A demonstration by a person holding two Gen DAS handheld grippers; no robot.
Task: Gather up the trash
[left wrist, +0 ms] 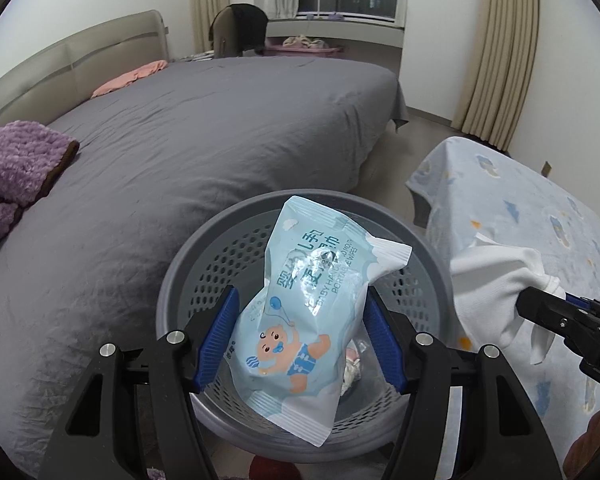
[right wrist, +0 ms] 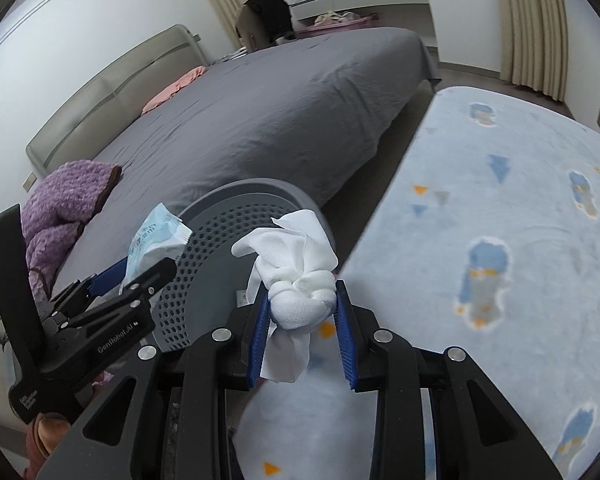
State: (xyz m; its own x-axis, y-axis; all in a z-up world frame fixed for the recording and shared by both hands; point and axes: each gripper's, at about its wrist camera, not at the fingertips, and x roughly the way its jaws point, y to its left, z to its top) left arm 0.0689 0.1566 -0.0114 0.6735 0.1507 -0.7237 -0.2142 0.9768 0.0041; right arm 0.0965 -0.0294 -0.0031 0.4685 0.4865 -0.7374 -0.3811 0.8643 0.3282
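Wipes pack, pale blue baby-wipes pouch, is clamped in the left gripper and held right over the grey perforated bin. Film looks thin, crinkly and slick, so probably light and squashy; the mid-body grip across the bulge looks sound, sealed end flaps would slip. Right gripper is pinched narrow on a white crumpled tissue wad, soft and near weightless, grabbed at its knotted waist; it hangs just beside the bin rim, not yet over the opening. Some small scraps already lie in the bin bottom. Bin stands between a grey-sheeted bed and a light blue patterned blanket. Bedroom, beige curtains, purple fuzzy throw on the bed.
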